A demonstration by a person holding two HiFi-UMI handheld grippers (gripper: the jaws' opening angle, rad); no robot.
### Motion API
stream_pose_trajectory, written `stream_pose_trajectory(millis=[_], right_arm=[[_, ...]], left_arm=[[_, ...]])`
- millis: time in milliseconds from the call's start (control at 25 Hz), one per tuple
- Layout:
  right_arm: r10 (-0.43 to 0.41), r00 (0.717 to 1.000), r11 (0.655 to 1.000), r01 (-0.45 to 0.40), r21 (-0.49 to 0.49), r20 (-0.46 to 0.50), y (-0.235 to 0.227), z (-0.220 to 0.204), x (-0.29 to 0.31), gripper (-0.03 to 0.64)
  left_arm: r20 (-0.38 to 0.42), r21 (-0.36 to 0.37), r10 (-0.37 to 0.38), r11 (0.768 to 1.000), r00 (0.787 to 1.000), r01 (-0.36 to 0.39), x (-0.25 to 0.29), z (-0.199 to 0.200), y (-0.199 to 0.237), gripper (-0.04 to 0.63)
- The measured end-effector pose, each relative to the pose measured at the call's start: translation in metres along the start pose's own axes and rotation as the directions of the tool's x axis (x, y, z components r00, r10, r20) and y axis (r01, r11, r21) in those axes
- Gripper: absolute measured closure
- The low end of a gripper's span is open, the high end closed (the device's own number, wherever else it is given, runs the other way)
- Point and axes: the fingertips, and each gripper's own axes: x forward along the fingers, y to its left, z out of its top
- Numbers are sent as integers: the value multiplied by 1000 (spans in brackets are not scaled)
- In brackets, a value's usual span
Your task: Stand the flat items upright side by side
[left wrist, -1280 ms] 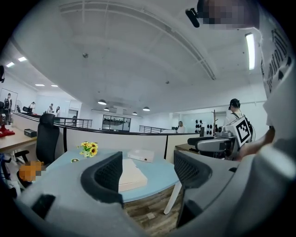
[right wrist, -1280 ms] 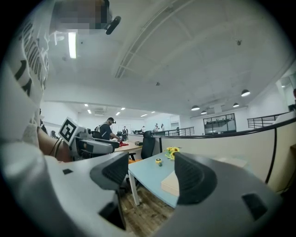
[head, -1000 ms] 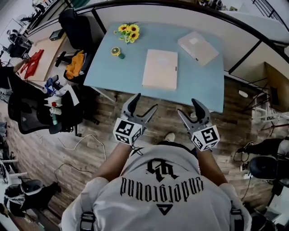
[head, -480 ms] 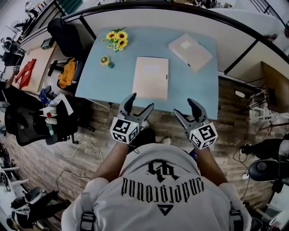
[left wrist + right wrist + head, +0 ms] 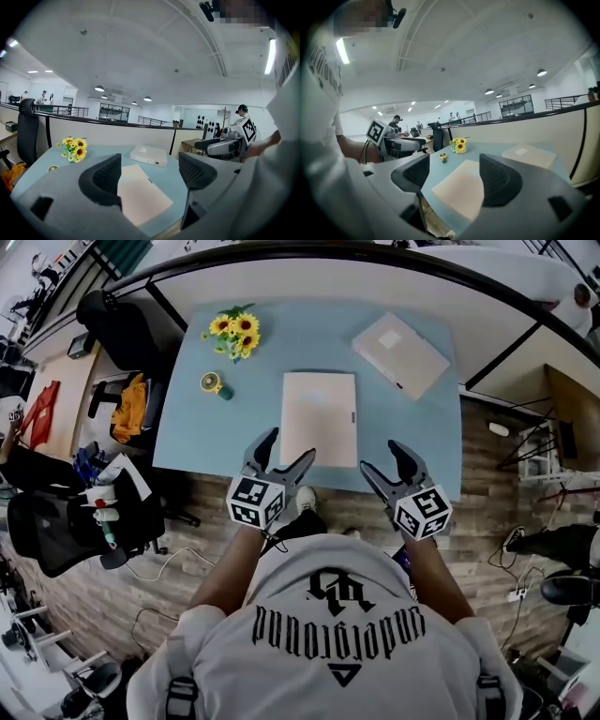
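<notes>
Stationery lay flat on the light blue rectangular worktop (image 5: 412,432), so none of the standing-up appeared to have begun. The thin beige rectangular folder (image 5: 319,416) sat face-up in the middle, close to the near edge. The thicker pale box file (image 5: 401,354) rested at an angle by the far right corner, well apart from the folder. A small bunch of artificial sunflowers (image 5: 234,330) and a little round yellow-and-green object (image 5: 214,383) stood off toward the far left, clear of both items. The left gripper (image 5: 287,448) and the right gripper (image 5: 382,458) hung over the near edge, one on each side of the thin folder. Both pointed across the worktop and slightly downward, probably so the nearer item could be taken from its two sides. The left gripper's jaws had just been opening and stood wide apart, with nothing between the pads and only the folder and box file visible beyond them. The right gripper's jaws were also spread wide and empty, touching nothing, with the thin folder framed in the gap ahead.
</notes>
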Motion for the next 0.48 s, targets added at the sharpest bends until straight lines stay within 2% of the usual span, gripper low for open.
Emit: stream_pose_trajectory(millis=[280, 480], right_arm=[[-51, 993, 998, 55, 34, -103, -19, -14, 69, 291], [-104, 975, 993, 113, 35, -197, -39, -39, 100, 286]], left_arm=[[-100, -47, -59, 997, 993, 55, 36, -22, 69, 196], [-198, -70, -117, 992, 973, 105, 63, -55, 99, 191]])
